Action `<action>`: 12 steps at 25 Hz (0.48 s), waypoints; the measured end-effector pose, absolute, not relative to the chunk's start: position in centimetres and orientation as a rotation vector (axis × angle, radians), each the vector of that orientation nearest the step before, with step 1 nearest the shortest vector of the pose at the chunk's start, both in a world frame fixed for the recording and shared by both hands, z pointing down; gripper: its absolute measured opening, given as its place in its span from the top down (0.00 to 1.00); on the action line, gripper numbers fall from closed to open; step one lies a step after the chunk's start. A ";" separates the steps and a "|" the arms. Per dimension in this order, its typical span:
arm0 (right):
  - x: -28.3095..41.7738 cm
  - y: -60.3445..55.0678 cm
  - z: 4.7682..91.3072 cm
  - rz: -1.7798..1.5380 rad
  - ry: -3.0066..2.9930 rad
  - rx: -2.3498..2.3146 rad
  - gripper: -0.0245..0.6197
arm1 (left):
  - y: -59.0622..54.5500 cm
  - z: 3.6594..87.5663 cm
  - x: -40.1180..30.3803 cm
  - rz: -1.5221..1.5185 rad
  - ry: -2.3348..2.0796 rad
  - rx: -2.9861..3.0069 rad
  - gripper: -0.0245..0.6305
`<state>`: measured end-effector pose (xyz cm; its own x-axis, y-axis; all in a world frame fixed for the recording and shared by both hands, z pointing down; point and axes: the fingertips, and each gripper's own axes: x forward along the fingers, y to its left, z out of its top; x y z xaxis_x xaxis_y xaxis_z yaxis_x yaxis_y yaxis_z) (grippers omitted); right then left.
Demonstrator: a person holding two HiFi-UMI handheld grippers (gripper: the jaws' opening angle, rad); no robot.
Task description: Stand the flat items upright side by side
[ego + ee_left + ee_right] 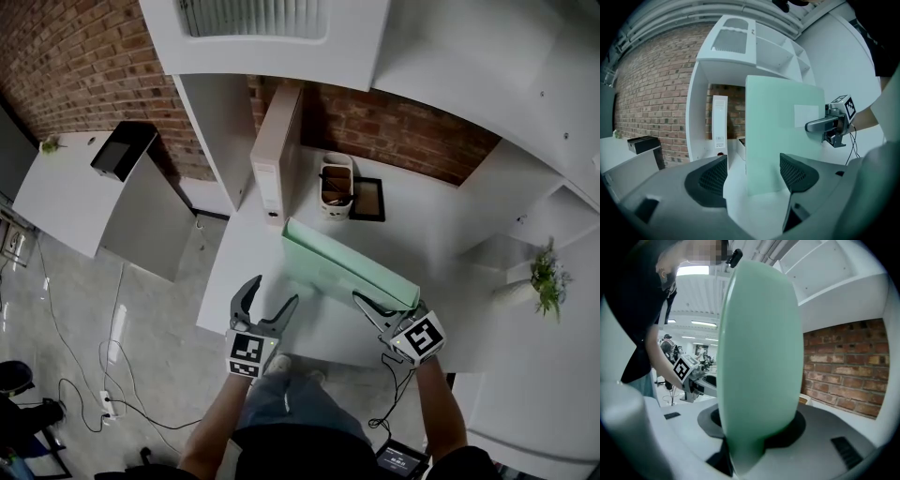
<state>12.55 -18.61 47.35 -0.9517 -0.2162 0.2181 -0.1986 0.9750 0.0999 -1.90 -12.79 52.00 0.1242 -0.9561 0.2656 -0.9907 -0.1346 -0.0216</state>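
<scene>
Nearest me, at the bottom of the head view, my two grippers reach over the front edge of the white table [309, 330]. My right gripper [367, 302], lower right of centre, is clamped on the near end of the green folder [342, 267]. The right gripper view shows the dark pads [793, 426] pressing on both its faces. That grip is what keeps the folder up on its long edge; I judge it would tip flat if let go.

The folder runs diagonally across the middle of the frame. Its far end lies near the foot of a white binder [277, 155], which stands upright at upper centre against the shelf wall. My left gripper [275, 291], lower left of centre, holds nothing. Its jaws are spread wide and face the folder's broad side, near it but not touching — placed, I think, to steady it as I swing it round parallel to the binder.

A small caddy [336, 185] and a dark frame [367, 199] sit just right of the binder — the folder could crowd them.
</scene>
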 end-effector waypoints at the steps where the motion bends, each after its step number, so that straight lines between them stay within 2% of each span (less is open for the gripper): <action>1: 12.7 -18.8 47.1 -0.084 -2.899 0.374 0.71 | -12.9 51.9 -2.0 0.319 -1.950 2.234 0.44; 12: 10.1 -22.7 43.8 0.126 -2.740 1.202 0.71 | -14.3 51.0 -4.6 0.250 -1.939 2.261 0.44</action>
<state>10.08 -22.71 43.84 -0.6688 -0.7243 0.1677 -0.7367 0.6760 -0.0180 -4.57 -14.34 50.99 0.1491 -0.9631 0.2242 -0.9884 -0.1515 0.0066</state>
